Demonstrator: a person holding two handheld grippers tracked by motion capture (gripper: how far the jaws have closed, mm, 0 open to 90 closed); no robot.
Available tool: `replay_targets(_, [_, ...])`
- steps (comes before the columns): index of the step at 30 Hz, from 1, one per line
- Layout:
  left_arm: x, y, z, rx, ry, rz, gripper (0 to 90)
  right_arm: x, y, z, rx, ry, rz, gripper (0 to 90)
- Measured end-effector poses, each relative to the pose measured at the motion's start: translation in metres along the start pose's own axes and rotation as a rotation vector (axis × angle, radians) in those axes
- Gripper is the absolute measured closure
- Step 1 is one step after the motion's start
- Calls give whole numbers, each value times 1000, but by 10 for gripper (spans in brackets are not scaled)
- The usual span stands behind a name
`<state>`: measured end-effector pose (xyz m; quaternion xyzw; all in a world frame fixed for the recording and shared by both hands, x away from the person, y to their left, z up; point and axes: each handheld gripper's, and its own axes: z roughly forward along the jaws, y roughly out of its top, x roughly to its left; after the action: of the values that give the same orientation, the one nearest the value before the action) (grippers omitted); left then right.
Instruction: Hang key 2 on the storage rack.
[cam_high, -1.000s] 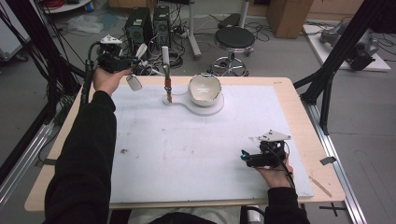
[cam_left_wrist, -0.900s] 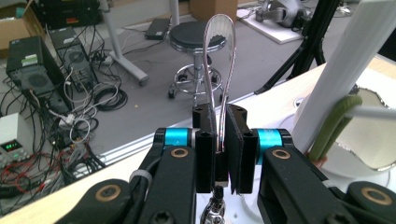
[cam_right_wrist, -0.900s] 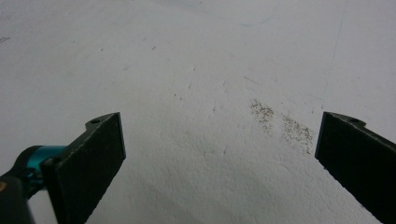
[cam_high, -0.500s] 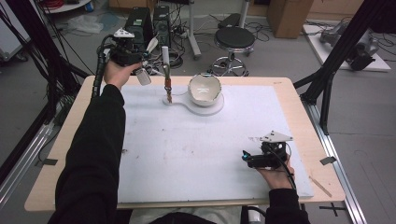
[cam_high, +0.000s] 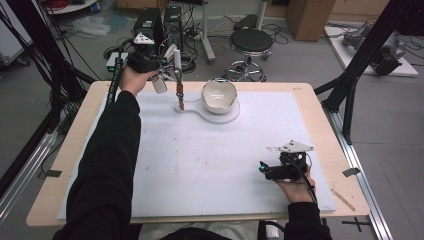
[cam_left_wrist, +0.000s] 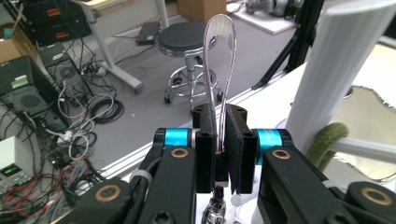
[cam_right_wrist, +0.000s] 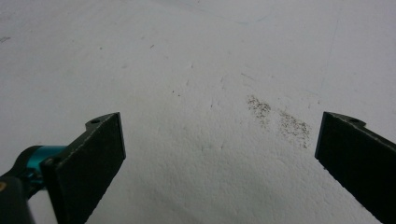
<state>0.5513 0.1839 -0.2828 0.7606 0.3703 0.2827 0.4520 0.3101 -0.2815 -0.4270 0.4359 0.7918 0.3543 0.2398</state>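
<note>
Where the metal utensil (cam_high: 179, 96) hung, its long axis ran close to upright. The shiny rounded handle end (cam_left_wrist: 219, 70) stood above the jaws, and the brownish lower tip was down at the white mat (cam_high: 200, 175), though I could not tell whether it touched. The tip sat just left of the bowl (cam_high: 218, 94), near the mat's far edge, so the bowl lay to the right of the claw, close by. The left gripper (cam_high: 150, 62) was clamped tight on the handle, pads pressed flat against the thin metal in the left gripper view (cam_left_wrist: 223, 140). The right gripper (cam_high: 264, 171) rested well apart at the near right of the mat, its jaws spread wide over bare mat with nothing between them (cam_right_wrist: 219, 154). By my judgement, any move into the bowl fell to the left hand.
</note>
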Motion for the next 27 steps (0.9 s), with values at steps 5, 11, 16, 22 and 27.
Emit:
replay_targets(5, [-1, -1, 6, 6, 0, -7, 824, 0, 0, 1, 8, -7, 0, 7])
replay_targets(11, [-4, -1, 13, -16, -28, -28, 825, 1, 0, 1, 9, -10, -2, 7])
replay_targets(16, [-7, -2, 17, -17, -37, -31, 824, 1, -1, 0, 9, -8, -1, 7])
replay_targets(22, [-8, -1, 17, -20, -56, -59, 824, 0, -2, 0, 9, -13, 4, 7])
replay_targets(27, [-9, 0, 15, -29, -69, -68, 824, 1, -1, 1, 10, -16, 5, 7])
